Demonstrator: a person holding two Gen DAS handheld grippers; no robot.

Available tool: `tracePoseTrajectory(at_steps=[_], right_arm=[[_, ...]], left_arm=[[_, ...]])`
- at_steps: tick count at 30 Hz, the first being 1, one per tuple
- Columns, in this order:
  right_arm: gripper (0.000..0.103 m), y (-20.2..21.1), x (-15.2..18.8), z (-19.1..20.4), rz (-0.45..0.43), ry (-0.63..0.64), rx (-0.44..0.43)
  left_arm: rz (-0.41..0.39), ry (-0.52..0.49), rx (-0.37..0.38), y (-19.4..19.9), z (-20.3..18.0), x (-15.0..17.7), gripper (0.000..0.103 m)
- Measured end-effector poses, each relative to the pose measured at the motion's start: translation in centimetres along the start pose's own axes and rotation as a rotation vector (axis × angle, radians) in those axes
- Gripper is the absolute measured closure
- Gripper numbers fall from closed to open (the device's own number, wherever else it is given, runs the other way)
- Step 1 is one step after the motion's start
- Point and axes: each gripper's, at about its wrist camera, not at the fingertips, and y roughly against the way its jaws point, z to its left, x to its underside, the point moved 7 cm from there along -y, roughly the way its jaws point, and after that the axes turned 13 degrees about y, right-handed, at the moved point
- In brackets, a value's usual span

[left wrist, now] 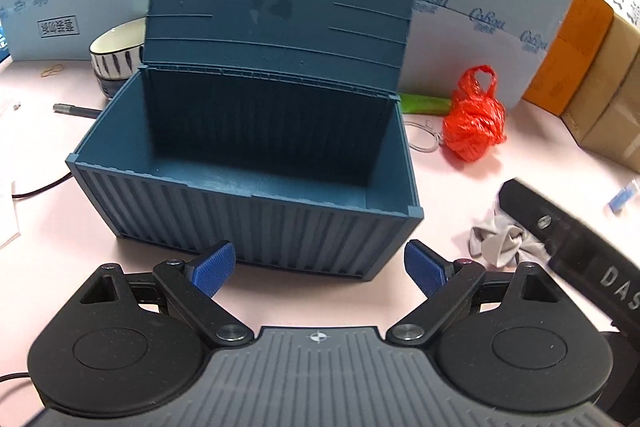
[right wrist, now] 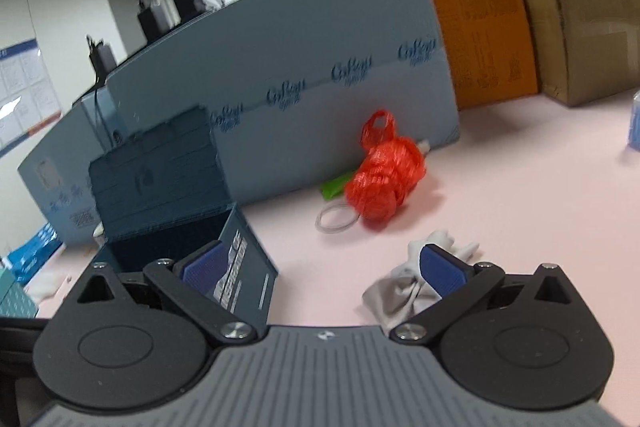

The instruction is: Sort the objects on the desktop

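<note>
On the pink table [left wrist: 280,307], the blue storage box [left wrist: 248,195] fills the centre of the left view, lid raised. A red net bag [left wrist: 474,123] lies at right, a crumpled grey cloth [right wrist: 394,291] lower right. The left tool [left wrist: 319,269] and right tool [right wrist: 325,269] are both spread, pinching nothing.

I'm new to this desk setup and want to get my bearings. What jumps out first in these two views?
The big blue box shaped like a shipping container stands mid-desk with its lid raised and, as far as shows, nothing inside. To its right a bright red bag lies bunched against the blue board. Nearer, a crumpled grey cloth lies just ahead of the open right claw.
</note>
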Motion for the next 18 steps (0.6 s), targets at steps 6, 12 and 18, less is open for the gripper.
tracePoseTrajectory(at_steps=[6, 12, 18], right_arm=[[0.0, -0.5, 1.0, 0.3, 0.058, -0.01, -0.015], [0.0, 0.0, 1.1, -0.6, 0.076, -0.008, -0.032], [0.0, -0.6, 3.1, -0.9, 0.142, -0.012, -0.035]], left_arm=[[0.044, 0.01, -0.041, -0.5, 0.4, 0.6, 0.012], [0.069, -0.017, -0.062, -0.4, 0.7, 1.3, 0.012], [0.12, 0.035, -0.141, -0.7, 2.8, 2.6, 0.012]])
